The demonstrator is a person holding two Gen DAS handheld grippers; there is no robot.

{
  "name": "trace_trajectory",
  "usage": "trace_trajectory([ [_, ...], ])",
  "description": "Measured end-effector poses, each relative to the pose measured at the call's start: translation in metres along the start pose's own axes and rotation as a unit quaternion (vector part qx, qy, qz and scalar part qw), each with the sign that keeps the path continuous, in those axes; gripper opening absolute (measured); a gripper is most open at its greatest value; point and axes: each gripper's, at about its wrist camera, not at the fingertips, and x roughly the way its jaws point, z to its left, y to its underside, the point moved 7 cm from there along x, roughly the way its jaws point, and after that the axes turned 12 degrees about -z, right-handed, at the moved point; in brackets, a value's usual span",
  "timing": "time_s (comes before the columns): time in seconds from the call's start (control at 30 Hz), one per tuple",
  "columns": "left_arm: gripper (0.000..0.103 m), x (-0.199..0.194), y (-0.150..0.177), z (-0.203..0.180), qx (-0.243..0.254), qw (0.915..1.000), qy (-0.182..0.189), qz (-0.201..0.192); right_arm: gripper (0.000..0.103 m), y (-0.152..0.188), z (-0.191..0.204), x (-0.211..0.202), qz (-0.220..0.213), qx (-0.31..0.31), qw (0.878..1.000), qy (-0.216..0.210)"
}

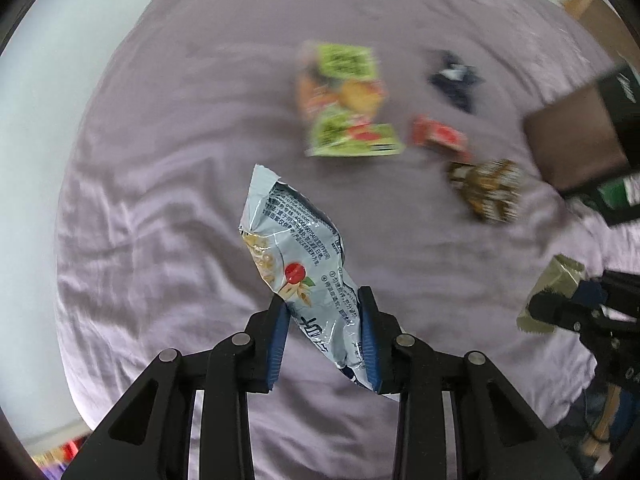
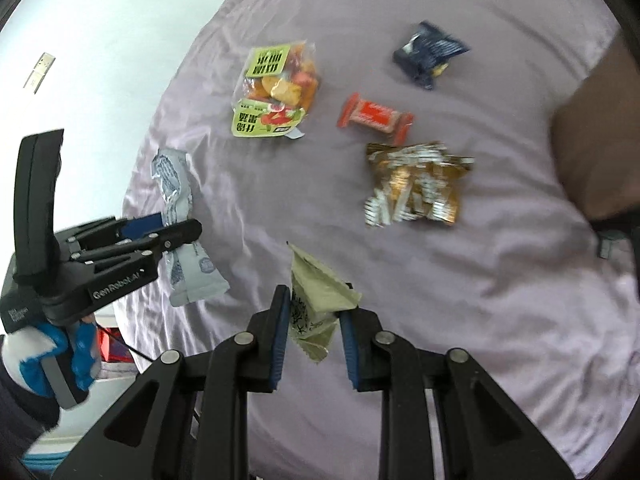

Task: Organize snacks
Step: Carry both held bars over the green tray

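My left gripper (image 1: 324, 300) is shut on a pale blue snack bag (image 1: 296, 256) and holds it above the lilac sheet (image 1: 160, 200). The bag and the left gripper (image 2: 176, 232) also show in the right wrist view, at the left. My right gripper (image 2: 314, 300) is shut on a small beige-green packet (image 2: 316, 296), lifted off the sheet; it shows at the right edge of the left wrist view (image 1: 552, 292). On the sheet lie a green fruit-snack bag (image 2: 276, 92), a red bar (image 2: 376, 116), a dark blue packet (image 2: 428, 54) and a gold candy bag (image 2: 416, 184).
A brown box (image 1: 576, 148) stands at the right of the sheet, seen as a brown wall (image 2: 596, 140) in the right wrist view. The bed's left edge meets a white floor (image 2: 100, 40). Red items (image 2: 112, 348) lie below the bed edge.
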Motion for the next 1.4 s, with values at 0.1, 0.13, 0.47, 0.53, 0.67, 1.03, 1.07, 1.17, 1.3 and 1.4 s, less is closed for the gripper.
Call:
trace_trajectory([
  [0.1,0.028,-0.023,-0.006,-0.033,0.039,0.999,0.02,-0.007,0.0,0.009,-0.016,-0.028,-0.006,-0.002,1.0,0.017],
  [0.13,0.028,-0.029,-0.006,-0.043,0.053,0.9981,0.028,-0.01,0.0,0.012,-0.022,-0.037,-0.007,-0.001,1.0,0.023],
  [0.47,0.028,-0.064,-0.046,-0.176,0.18,0.9766,0.118,-0.009,0.0,0.071,-0.106,-0.128,-0.031,0.065,0.992,0.101],
  [0.53,0.028,-0.064,-0.044,-0.205,0.216,0.9665,0.138,-0.005,0.0,0.084,-0.122,-0.146,-0.041,0.084,0.989,0.117],
  [0.67,0.028,-0.054,-0.034,-0.256,0.282,0.9463,0.159,0.004,0.0,0.108,-0.153,-0.182,-0.063,0.125,0.979,0.149],
  [1.03,0.028,-0.074,-0.043,-0.411,0.418,0.8831,0.21,-0.028,0.0,0.154,-0.254,-0.268,-0.128,0.231,0.937,0.229],
  [1.07,0.028,-0.077,-0.046,-0.425,0.422,0.8797,0.218,-0.031,0.0,0.154,-0.261,-0.272,-0.132,0.236,0.934,0.234],
  [1.17,0.028,-0.085,-0.062,-0.463,0.422,0.8759,0.23,-0.045,0.0,0.153,-0.289,-0.288,-0.145,0.248,0.925,0.247],
  [1.3,0.028,-0.087,-0.093,-0.503,0.399,0.8834,0.238,-0.061,0.0,0.14,-0.321,-0.3,-0.158,0.248,0.92,0.258],
  [1.4,0.028,-0.078,-0.121,-0.526,0.369,0.8967,0.234,-0.072,0.0,0.122,-0.348,-0.305,-0.169,0.243,0.918,0.264],
])
